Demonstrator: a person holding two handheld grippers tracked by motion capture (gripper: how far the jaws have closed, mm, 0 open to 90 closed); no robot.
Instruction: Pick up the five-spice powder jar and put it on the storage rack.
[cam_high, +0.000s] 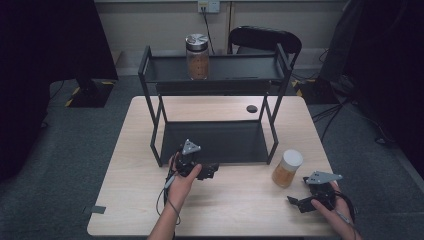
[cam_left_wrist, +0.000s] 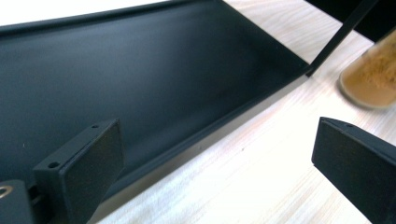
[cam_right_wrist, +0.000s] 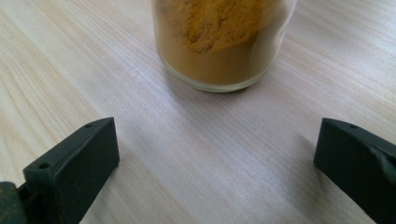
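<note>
Both hand-held grippers, left (cam_high: 212, 170) and right (cam_high: 295, 202), gape wide.

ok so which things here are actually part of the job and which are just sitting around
Part of the job:
- jar on the table, brown powder, pale lid, straight ahead of the open right tongs
- black shelf rack, beside the open left tongs
- silver-lidded jar on the top shelf

Just lying about:
- small dark disc on the table
- chair behind
- wall socket

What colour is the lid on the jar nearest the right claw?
White, on the jar of orange-brown powder; it shows best in the high view.
</note>
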